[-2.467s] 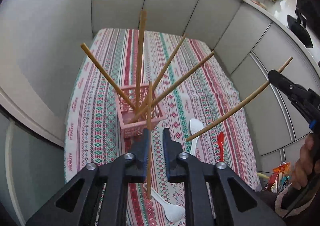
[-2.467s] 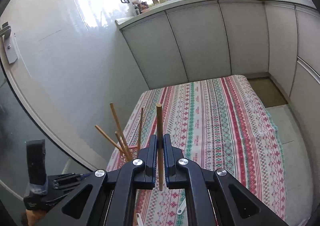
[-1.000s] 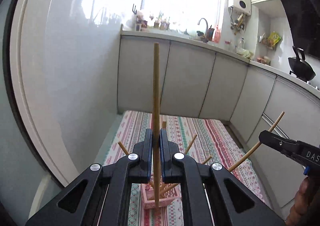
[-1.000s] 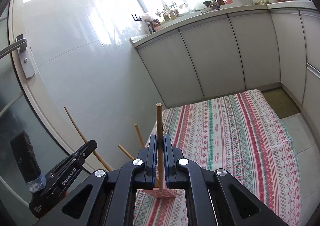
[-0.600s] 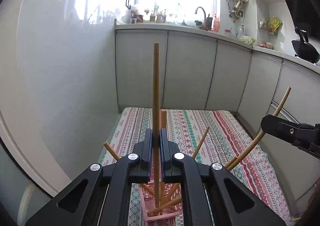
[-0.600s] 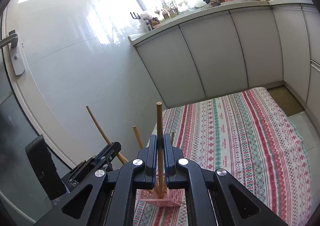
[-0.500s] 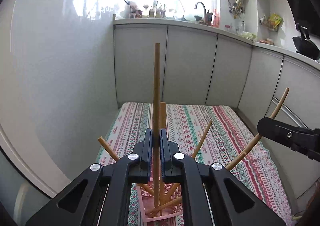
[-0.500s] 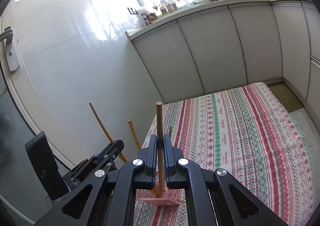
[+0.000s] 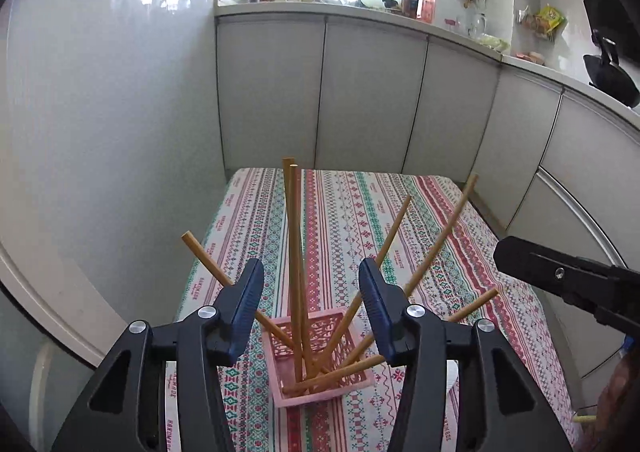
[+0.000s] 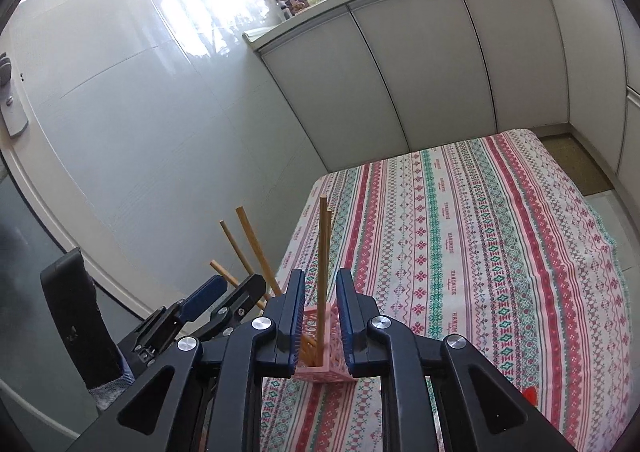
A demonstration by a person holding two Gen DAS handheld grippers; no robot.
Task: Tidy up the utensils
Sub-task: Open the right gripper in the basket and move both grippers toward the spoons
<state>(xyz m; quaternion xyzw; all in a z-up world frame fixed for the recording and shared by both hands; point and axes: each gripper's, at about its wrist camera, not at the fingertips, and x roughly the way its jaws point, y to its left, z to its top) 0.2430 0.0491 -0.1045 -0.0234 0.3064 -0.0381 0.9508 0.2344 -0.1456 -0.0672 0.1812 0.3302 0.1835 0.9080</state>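
Both tongs have let go since half a second ago: each was clamped on a wooden chopstick then, and now those two sticks stand free in the pink basket (image 9: pixel 320 356). Left tongs (image 9: pixel 311 312) hang with their blue-lined jaws wide apart above the basket, touching nothing. Right tongs (image 10: pixel 318 318) have their jaws apart too, by a narrower gap, with one upright chopstick (image 10: pixel 322 272) rising between them without touching either side.

Seven chopsticks show in the basket from the left wrist view. Two stand close together and nearly upright (image 9: pixel 294 252); one leans left (image 9: pixel 224 276); four fan out to the right at different angles, the longest (image 9: pixel 444 236) reaching toward the far right edge of the surface. The lowest of these (image 9: pixel 336 372) lies almost flat across the basket rim.

The basket sits near the left edge of the striped red, green and white tablecloth (image 10: pixel 480 252) that covers the surface. Something white (image 9: pixel 451 372) peeks out behind the left tongs' right jaw, too hidden to identify, and a small red shape (image 10: pixel 530 396) shows at the lower right of the right wrist view. Grey cabinet doors (image 9: pixel 368 91) close off the far side
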